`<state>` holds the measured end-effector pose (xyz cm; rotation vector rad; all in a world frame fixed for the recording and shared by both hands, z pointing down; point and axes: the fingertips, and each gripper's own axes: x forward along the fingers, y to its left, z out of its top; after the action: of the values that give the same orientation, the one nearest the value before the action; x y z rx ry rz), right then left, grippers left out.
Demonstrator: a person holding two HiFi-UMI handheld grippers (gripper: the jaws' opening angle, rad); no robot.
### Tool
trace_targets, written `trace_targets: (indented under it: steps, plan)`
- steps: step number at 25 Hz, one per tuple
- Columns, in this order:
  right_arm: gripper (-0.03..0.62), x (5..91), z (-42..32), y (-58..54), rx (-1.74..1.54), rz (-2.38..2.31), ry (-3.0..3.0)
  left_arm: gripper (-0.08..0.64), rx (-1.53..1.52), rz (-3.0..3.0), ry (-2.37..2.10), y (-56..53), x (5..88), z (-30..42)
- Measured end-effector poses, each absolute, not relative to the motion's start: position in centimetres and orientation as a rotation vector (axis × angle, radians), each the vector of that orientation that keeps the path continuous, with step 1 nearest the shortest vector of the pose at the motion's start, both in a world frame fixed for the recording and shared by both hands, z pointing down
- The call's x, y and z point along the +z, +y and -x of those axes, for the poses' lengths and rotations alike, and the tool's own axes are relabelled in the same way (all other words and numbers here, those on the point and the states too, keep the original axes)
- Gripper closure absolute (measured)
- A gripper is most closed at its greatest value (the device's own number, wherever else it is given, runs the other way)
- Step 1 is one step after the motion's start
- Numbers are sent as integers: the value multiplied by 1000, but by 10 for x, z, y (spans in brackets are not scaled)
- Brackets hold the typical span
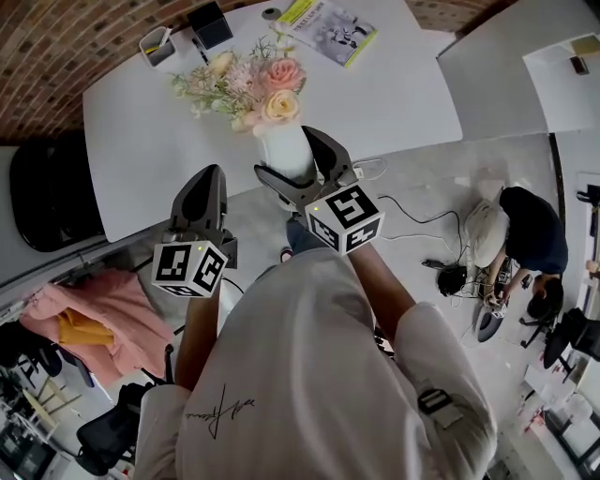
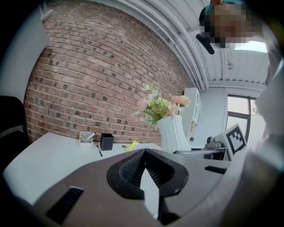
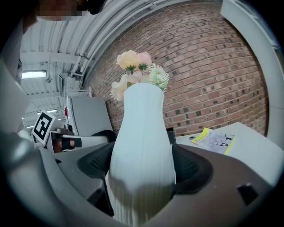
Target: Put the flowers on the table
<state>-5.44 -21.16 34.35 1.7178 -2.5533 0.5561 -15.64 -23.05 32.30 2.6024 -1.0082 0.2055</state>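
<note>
A white ribbed vase point(image 1: 284, 148) with pink and cream flowers point(image 1: 253, 84) hangs upright over the near edge of the white table point(image 1: 141, 141). My right gripper point(image 1: 291, 156) is shut on the vase's lower body. In the right gripper view the vase point(image 3: 142, 146) fills the space between the jaws of the right gripper point(image 3: 142, 175), with the flowers point(image 3: 135, 71) above. My left gripper point(image 1: 206, 186) hangs to the left of the vase, apart from it. Its jaws meet with nothing between them in the left gripper view, where the left gripper point(image 2: 144, 166) points at the vase point(image 2: 172, 133).
At the table's far side lie a yellow-edged booklet point(image 1: 328, 26), a black box point(image 1: 210, 23) and a clear pen tray point(image 1: 157, 45). A black chair point(image 1: 47, 197) stands left of the table. A person point(image 1: 520, 234) crouches on the floor at right among cables.
</note>
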Motion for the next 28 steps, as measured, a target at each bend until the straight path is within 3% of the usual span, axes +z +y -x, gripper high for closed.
trace_targets:
  steps: [28]
  plan:
    - [178,390,20,-334,425,-1707,-2577,555,375,-2525,-1004,-304,368,130]
